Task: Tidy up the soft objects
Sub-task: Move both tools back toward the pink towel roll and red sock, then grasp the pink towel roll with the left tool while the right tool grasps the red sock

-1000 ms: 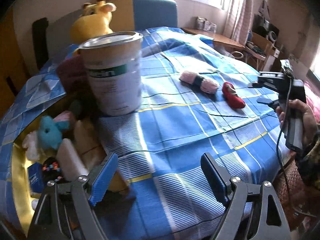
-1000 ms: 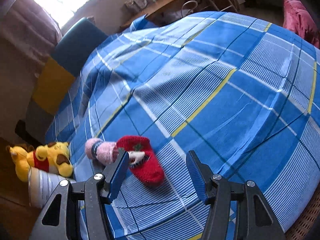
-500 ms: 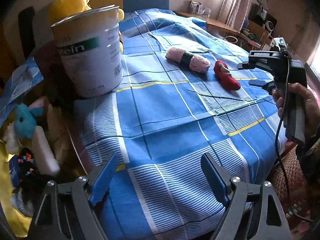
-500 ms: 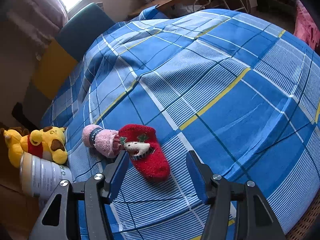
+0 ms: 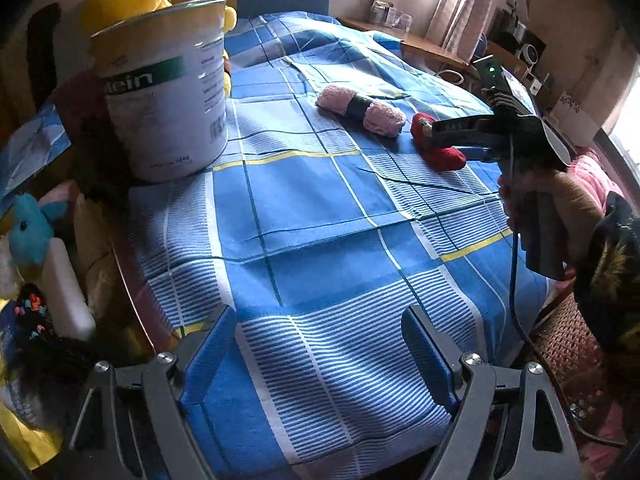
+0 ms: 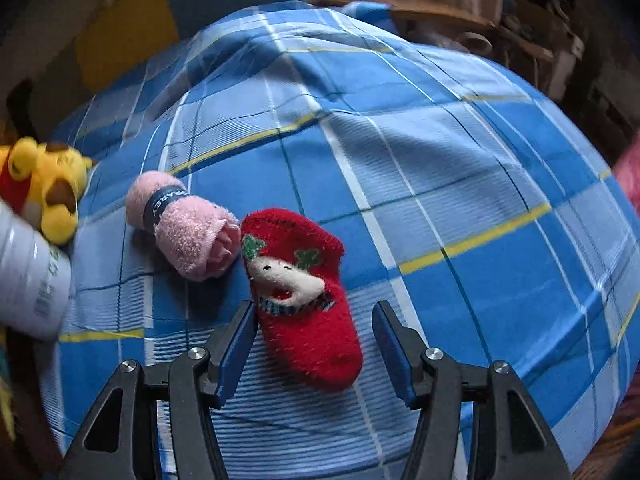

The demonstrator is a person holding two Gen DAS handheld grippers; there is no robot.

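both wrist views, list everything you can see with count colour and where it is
red sock: 1, red with a white face, on the bedspread between the right gripper's fingers, no pad clearly touching
pink towel roll: 1, pink with a dark band, beside the sock's cuff
tin can: 1, white with a green stripe, upright at the bed's left edge
yellow plush toy: 1, yellow with red, behind the can
blue plush toy: 1, teal, in the pile of soft things left of the bed
bedspread: 1, blue plaid with yellow lines, covering the bed
left gripper: 1, black with blue pads, open over bare bedspread
right gripper: 1, same kind, jaws just been closing, straddling the sock
hand: 1, holding the right gripper's handle
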